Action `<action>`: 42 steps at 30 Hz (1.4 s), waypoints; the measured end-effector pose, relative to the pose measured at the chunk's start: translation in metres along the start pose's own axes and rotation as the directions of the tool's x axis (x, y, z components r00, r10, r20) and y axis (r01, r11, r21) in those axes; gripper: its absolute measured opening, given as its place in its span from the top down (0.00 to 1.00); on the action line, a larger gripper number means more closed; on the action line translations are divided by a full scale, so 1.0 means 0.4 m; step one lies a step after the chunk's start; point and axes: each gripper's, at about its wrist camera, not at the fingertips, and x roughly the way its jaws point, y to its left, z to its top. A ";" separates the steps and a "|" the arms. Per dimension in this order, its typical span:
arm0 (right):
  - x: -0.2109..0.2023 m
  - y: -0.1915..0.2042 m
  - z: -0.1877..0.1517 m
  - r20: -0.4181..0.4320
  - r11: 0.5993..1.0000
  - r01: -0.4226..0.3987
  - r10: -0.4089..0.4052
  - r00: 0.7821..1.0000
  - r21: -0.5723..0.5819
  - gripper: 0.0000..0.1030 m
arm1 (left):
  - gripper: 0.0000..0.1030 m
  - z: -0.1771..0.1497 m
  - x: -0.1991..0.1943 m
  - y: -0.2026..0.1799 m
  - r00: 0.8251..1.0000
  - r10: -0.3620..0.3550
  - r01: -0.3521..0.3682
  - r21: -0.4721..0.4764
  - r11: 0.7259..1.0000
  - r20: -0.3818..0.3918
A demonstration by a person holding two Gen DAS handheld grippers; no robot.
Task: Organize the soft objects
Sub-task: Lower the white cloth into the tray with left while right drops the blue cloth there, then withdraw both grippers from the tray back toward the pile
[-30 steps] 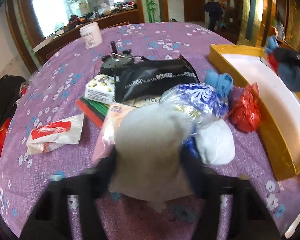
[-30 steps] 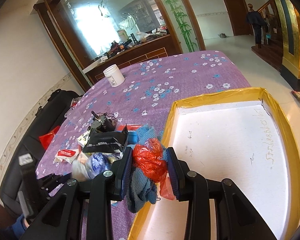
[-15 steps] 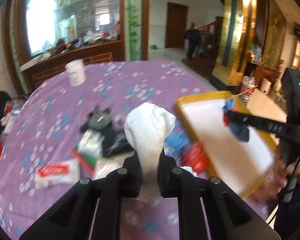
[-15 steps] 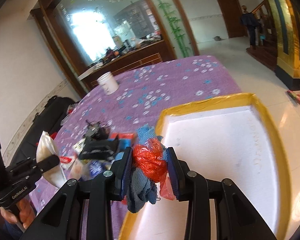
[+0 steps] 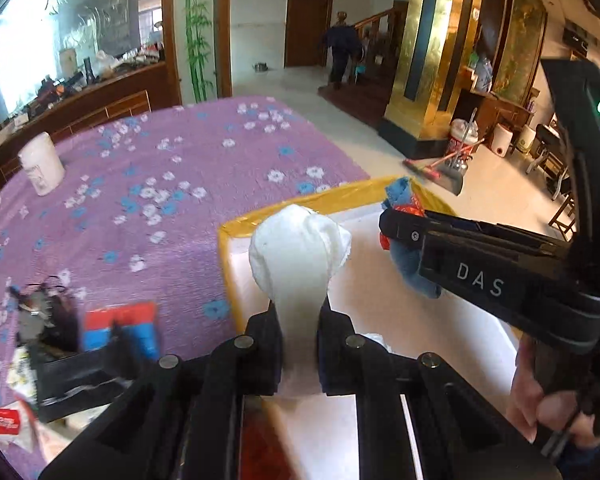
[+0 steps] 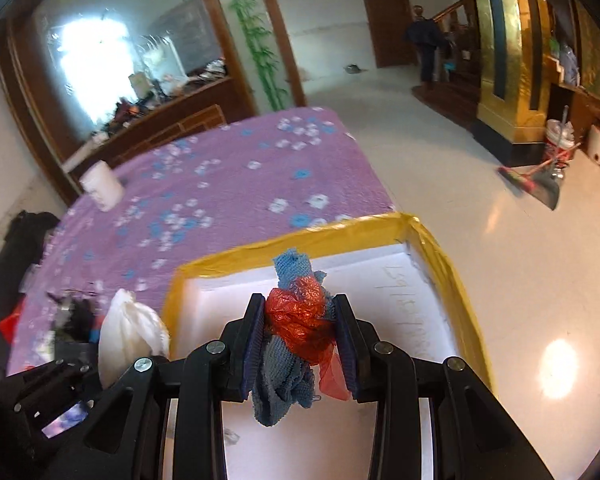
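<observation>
Over the yellow-rimmed tray (image 6: pixel 332 236): left gripper (image 5: pixel 299 344) pinching white cloth (image 5: pixel 298 252); right gripper (image 6: pixel 300 344) clamping blue cloth (image 6: pixel 280 376) and red bag (image 6: pixel 300 320).

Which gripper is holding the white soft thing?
The left gripper: it clamps a white cloth bundle; the right gripper grips a blue cloth with red plastic.

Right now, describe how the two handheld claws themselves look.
Both are matte black plastic with silver screws. The left claw has black pads; the right claw has ribbed blue pads, white "DAS" lettering, a green light and a bare hand on its grip.
</observation>
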 end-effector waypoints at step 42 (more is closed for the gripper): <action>-0.018 -0.022 -0.001 0.092 0.995 0.095 -0.094 0.991 -0.006 0.40 | 0.45 -0.023 -0.018 -0.068 0.980 0.107 -0.125 0.102 0.987 0.167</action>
